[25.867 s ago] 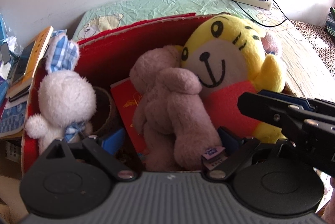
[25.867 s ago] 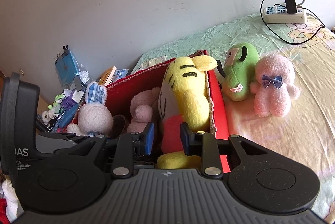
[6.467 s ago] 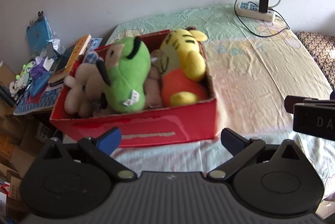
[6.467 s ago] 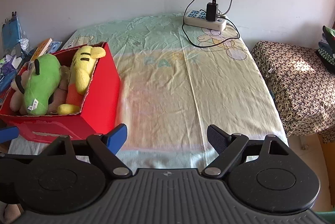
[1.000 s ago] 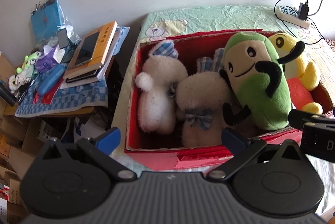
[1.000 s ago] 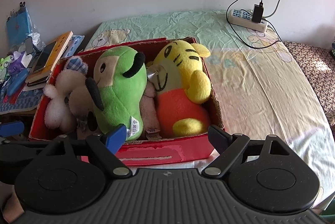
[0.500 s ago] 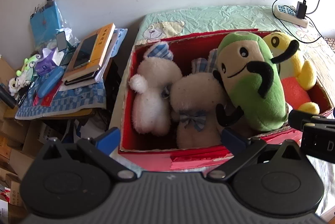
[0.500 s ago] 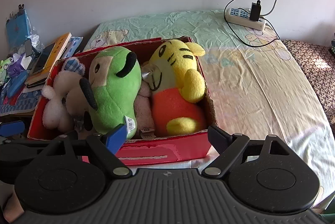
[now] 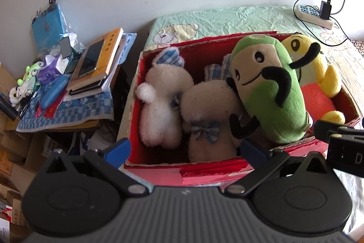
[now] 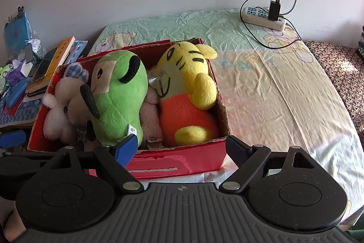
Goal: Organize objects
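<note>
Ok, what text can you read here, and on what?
"D": right gripper body, seen in the left wrist view; the rest is cut off.
Orange book spine: characters, too blurred.
Green plush tag: too small.
Bedsheet lettering: too faint.

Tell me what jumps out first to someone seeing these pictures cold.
A red cardboard box crammed with soft toys sits at the near left corner of the bed, a big green plush beside a yellow and orange tiger plush. A white power strip lies at the bed's far end, by the wall.
</note>
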### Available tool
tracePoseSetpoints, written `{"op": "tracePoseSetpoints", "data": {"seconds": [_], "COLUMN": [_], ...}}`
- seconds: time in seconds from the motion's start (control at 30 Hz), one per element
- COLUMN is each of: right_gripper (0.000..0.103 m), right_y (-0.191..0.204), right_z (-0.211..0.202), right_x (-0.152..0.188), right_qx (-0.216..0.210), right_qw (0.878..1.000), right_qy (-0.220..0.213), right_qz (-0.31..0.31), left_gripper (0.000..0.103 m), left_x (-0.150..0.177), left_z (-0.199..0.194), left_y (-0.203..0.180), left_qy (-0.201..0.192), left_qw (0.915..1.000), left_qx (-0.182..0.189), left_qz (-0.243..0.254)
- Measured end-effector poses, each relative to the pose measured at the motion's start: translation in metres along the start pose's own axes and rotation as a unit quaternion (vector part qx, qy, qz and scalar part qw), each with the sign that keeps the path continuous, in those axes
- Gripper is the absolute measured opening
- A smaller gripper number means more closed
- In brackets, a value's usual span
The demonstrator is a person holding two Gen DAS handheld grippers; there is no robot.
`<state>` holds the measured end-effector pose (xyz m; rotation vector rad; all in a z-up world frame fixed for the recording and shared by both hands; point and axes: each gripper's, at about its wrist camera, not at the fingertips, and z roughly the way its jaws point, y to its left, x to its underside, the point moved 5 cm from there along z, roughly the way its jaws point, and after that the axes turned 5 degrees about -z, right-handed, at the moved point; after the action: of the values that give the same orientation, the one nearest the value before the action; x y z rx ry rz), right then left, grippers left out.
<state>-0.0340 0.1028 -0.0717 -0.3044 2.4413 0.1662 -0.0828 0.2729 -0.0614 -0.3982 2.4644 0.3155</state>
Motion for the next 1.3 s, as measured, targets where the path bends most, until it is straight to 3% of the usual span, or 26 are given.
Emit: {"op": "tracePoseSetpoints", "data": {"seconds": [1.3], "right_gripper": [0.086], "right_y": [-0.0029], "right_z": [0.0041], "right_x": [0.0075], "right_qx": [0.000], "right_qw": [1.000], "right_qy": [0.006], "right_qz": [0.002], "left_gripper": [0.103], "left_x": [0.0042], "left_z": [-0.0034], "left_y": [-0.0018], "left_qy": [-0.012], "left_qw": [0.9999], "left_qx": [-0.007], "left_qz": [-0.007]}}
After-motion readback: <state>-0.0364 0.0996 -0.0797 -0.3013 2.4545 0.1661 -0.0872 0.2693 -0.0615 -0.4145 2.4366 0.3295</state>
